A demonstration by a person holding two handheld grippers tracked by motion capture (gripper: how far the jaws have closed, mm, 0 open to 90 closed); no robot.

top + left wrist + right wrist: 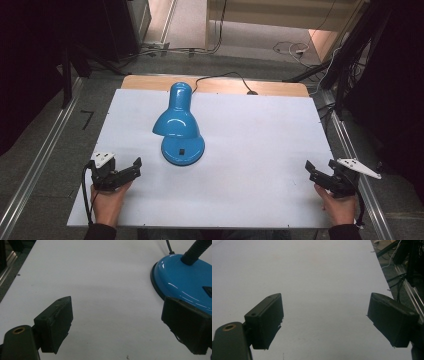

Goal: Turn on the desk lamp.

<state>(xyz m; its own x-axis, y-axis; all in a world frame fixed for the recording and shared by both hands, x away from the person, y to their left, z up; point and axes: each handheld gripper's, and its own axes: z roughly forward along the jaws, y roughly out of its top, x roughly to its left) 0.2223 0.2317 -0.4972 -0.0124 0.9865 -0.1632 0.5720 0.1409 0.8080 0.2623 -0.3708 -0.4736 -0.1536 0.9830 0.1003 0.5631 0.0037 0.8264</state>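
A glossy blue desk lamp (pixel 178 125) stands on the white tabletop (pixel 260 145), left of centre, with its shade bent down over its round base (pixel 183 151). In the left gripper view the base (pixel 182 277) lies just beyond the right jaw, and a black gooseneck (pixel 196 250) rises from it. My left gripper (pixel 129 170) rests near the front left corner, a short way left of the base, open and empty (pixel 117 312). Near the front right edge my right gripper (pixel 320 170) is open too, with only bare tabletop between its jaws (pixel 325 307).
The lamp's black cable (pixel 225 76) runs off the table's back edge. Metal rails (pixel 45 155) line both sides of the table. More cables (pixel 292 49) lie on the floor behind. Past the right jaw, the table's right edge and a rail (pixel 409 292) are close.
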